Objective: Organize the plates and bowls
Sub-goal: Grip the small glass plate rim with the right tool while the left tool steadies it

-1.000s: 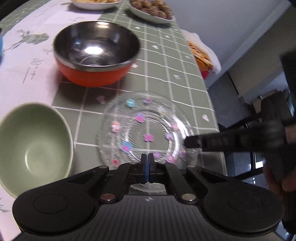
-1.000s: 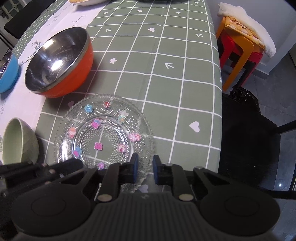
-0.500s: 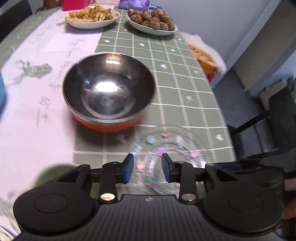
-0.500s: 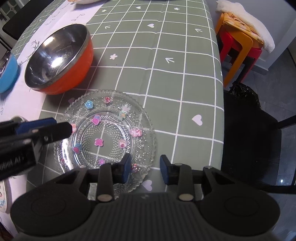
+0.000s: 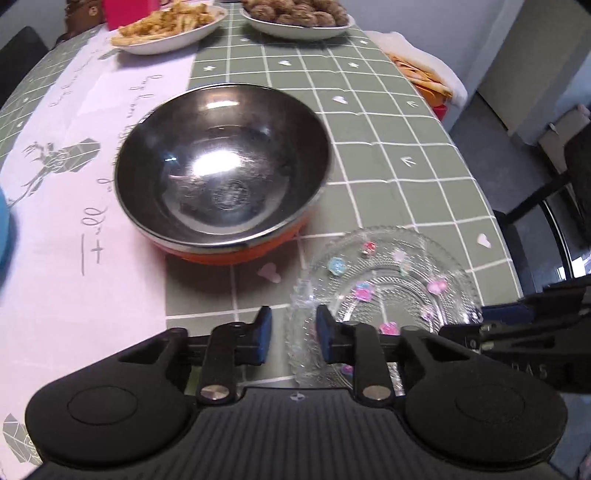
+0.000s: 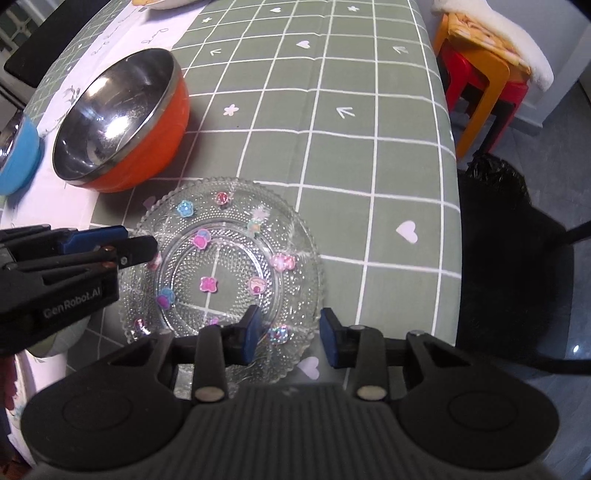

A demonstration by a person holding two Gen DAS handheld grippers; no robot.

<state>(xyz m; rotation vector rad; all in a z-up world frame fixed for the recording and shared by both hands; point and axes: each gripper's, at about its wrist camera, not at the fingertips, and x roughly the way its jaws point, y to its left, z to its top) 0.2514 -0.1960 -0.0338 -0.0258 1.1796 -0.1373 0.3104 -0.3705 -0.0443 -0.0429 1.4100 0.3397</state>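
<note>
A clear glass plate [image 6: 221, 266] with small coloured flowers lies on the green checked tablecloth; it also shows in the left wrist view [image 5: 384, 291]. My right gripper [image 6: 290, 338] is open, its jaws astride the plate's near rim. My left gripper [image 5: 293, 332] is open at the plate's left rim; it shows in the right wrist view [image 6: 122, 243] over the plate's left edge. An orange bowl with a steel inside [image 5: 221, 170] stands behind the plate, also in the right wrist view [image 6: 118, 118].
A blue bowl [image 6: 18, 155] stands at the far left. Two plates of food [image 5: 170, 26] [image 5: 299, 18] sit at the table's far end. The table edge [image 6: 452, 155] runs down the right, with stools [image 6: 480, 74] and a black chair [image 6: 517, 266] beyond.
My left gripper opened, swung away from the green bowl and moved to the glass plate's left rim. My right gripper opened wider at the plate's near rim.
</note>
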